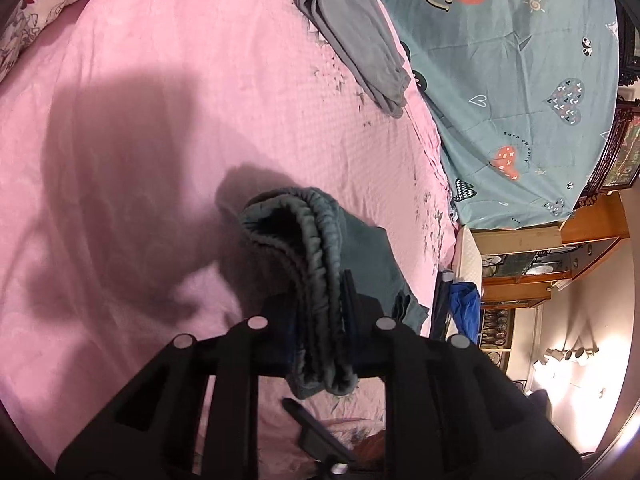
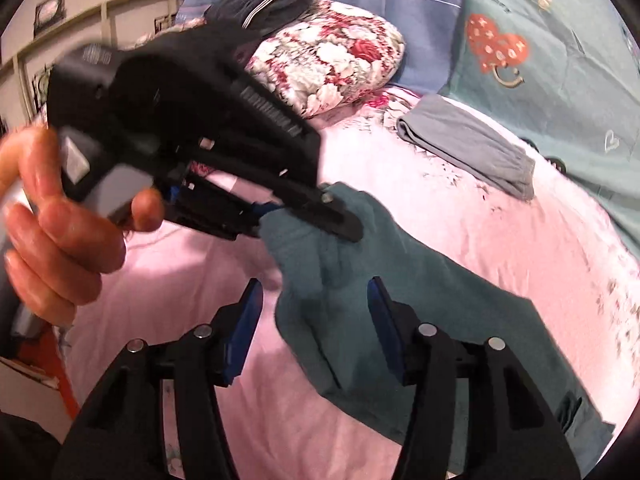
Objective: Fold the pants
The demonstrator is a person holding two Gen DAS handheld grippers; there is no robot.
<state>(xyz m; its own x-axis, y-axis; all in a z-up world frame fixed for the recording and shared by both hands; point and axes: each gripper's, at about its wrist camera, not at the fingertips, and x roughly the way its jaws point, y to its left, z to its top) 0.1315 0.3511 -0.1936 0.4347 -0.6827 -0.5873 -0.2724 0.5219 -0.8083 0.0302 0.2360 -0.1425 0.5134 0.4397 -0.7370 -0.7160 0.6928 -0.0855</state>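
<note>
The teal pants (image 1: 360, 256) lie on a pink bedsheet (image 1: 140, 128). Their gathered elastic waistband (image 1: 316, 264) is lifted up. My left gripper (image 1: 322, 304) is shut on that bunched waistband. In the right wrist view the same left gripper (image 2: 316, 216), held by a person's hand (image 2: 60, 240), pinches the top edge of the teal pants (image 2: 420, 300). My right gripper (image 2: 316, 316) stands open just above the cloth. Its blue pads (image 2: 250, 320) are spread to either side of a fold and do not press on it.
A folded grey garment (image 1: 360, 40) (image 2: 468, 152) lies farther up the bed beside a teal heart-print quilt (image 1: 512, 80). A floral pillow (image 2: 332, 60) with dark clothes (image 2: 260, 4) on top is at the head. The bed's edge and a wooden cabinet (image 1: 552, 248) are at the right.
</note>
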